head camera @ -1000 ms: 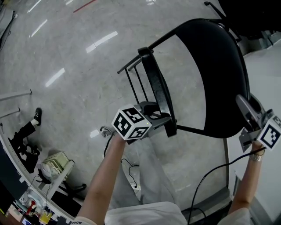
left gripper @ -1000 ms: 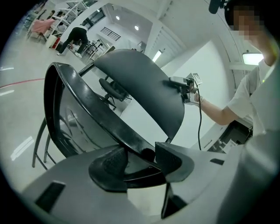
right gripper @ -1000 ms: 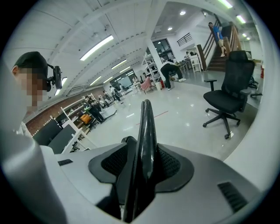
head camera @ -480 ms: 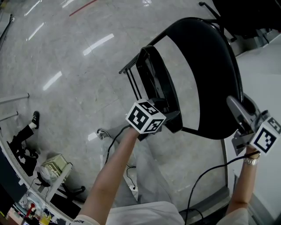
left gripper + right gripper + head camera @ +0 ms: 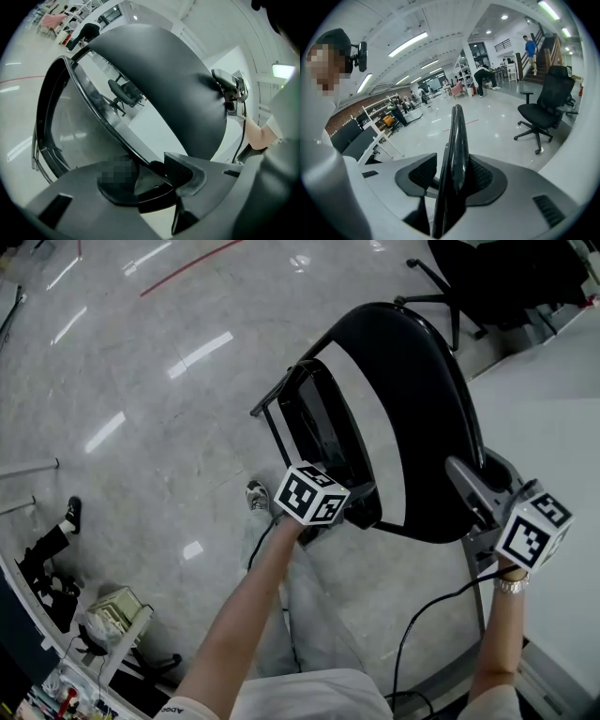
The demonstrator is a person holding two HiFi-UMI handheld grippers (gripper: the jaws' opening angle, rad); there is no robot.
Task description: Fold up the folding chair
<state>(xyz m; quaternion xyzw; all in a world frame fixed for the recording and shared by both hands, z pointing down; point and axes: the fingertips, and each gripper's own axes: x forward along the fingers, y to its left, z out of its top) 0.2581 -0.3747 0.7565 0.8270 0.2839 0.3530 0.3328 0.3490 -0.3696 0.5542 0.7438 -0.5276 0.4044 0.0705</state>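
Observation:
The black folding chair (image 5: 422,418) stands on the shiny floor, seen from above. Its wide curved panel (image 5: 173,84) fills the right side. A narrower black rimmed part (image 5: 323,427) with thin tubes stands close to the panel's left. My left gripper (image 5: 361,507) has this rim's lower edge (image 5: 140,157) between its jaws, and the jaws are closing on it. My right gripper (image 5: 461,472) is shut on the wide panel's thin edge (image 5: 457,140), which rises between the pads. In the left gripper view, the right gripper (image 5: 229,89) shows on the panel's far side.
A wheeled office chair (image 5: 497,277) stands beyond the folding chair. A pale table top (image 5: 562,418) lies at the right. A black cable (image 5: 422,615) hangs from the right gripper. Clutter (image 5: 103,606) sits at the lower left. My shoe (image 5: 256,495) is below the rim.
My left gripper has moved right with the rimmed part, which now stands closer to the wide panel. The right gripper has shifted slightly up and left along with the panel.

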